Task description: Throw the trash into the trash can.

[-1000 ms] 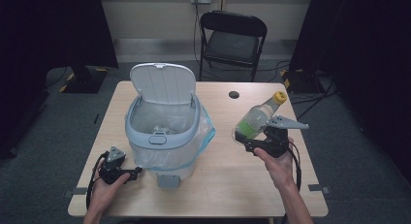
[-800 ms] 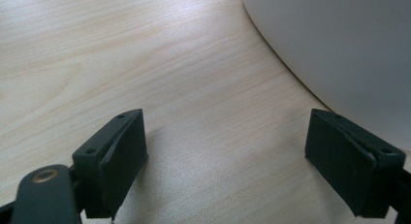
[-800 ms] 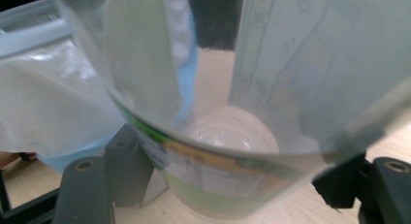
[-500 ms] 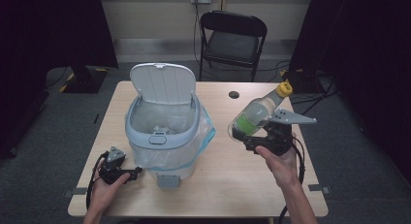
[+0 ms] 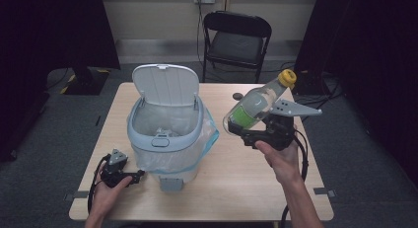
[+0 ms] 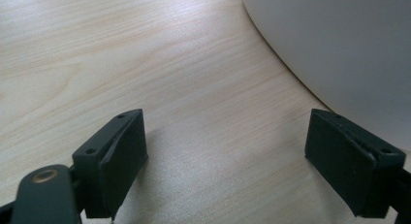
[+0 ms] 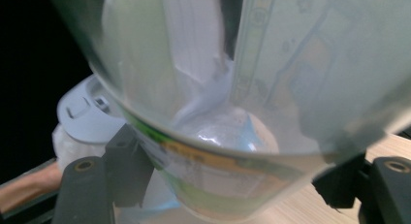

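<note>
A clear plastic bottle (image 5: 254,107) with a yellow cap and a green label hangs tilted above the table's right half, cap up and to the right, base toward the bin. My right gripper (image 5: 244,130) is shut on its lower body. In the right gripper view the bottle (image 7: 252,88) sits between both jaws of that gripper (image 7: 232,185). A pale blue pedal bin (image 5: 148,139) with a white liner stands mid-table, its lid (image 5: 165,85) up. My left gripper (image 5: 138,174) rests at the front left beside the bin. Its jaws (image 6: 225,161) are open on bare wood.
The bin's wall (image 6: 339,44) is close on one side of the left jaws. A small dark object (image 5: 238,95) lies at the table's far edge. A black folding chair (image 5: 236,38) stands behind the table. The bin's pedal (image 5: 171,183) juts toward the front edge.
My right gripper has lifted the bottle higher and slightly toward the bin. The left gripper has stayed where it was.
</note>
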Available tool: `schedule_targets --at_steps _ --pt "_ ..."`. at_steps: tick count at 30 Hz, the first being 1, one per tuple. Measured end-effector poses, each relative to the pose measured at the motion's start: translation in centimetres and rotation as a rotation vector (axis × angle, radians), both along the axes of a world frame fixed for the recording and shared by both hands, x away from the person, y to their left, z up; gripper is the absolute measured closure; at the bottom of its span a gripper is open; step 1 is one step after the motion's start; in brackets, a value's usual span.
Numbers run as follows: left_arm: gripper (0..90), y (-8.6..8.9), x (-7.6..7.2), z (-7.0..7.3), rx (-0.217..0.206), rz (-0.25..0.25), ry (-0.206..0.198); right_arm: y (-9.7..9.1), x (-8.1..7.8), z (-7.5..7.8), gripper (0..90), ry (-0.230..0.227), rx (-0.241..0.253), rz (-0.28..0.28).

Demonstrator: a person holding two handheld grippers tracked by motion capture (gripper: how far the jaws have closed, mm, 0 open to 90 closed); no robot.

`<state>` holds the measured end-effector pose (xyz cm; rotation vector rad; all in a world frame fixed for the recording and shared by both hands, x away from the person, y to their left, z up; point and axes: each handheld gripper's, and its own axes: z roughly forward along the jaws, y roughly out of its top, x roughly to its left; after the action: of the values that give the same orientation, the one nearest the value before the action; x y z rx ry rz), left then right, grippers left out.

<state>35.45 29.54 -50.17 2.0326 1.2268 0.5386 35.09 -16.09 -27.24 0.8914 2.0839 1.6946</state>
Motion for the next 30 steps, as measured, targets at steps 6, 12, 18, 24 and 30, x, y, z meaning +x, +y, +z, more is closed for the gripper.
schedule_targets --at_steps 6,12,18,24,30 --pt "14.4 0.0 0.0 0.0 0.0 0.0 0.0 1.0 -0.2 1.2 27.9 -0.025 0.011 0.035" --pt "14.4 0.0 0.0 0.0 0.001 0.0 0.0 2.0 0.0 2.4 27.8 -0.036 0.034 0.074" --pt "14.4 0.0 0.0 0.0 0.0 0.0 0.0 3.6 0.1 3.3 27.9 -0.047 0.04 0.111" --pt "14.4 0.0 0.0 0.0 0.001 0.0 0.0 5.2 0.3 3.9 27.9 -0.057 0.036 0.149" --pt "14.4 0.0 0.0 0.0 0.0 0.0 0.0 7.5 1.2 4.0 27.8 -0.042 0.034 0.2"
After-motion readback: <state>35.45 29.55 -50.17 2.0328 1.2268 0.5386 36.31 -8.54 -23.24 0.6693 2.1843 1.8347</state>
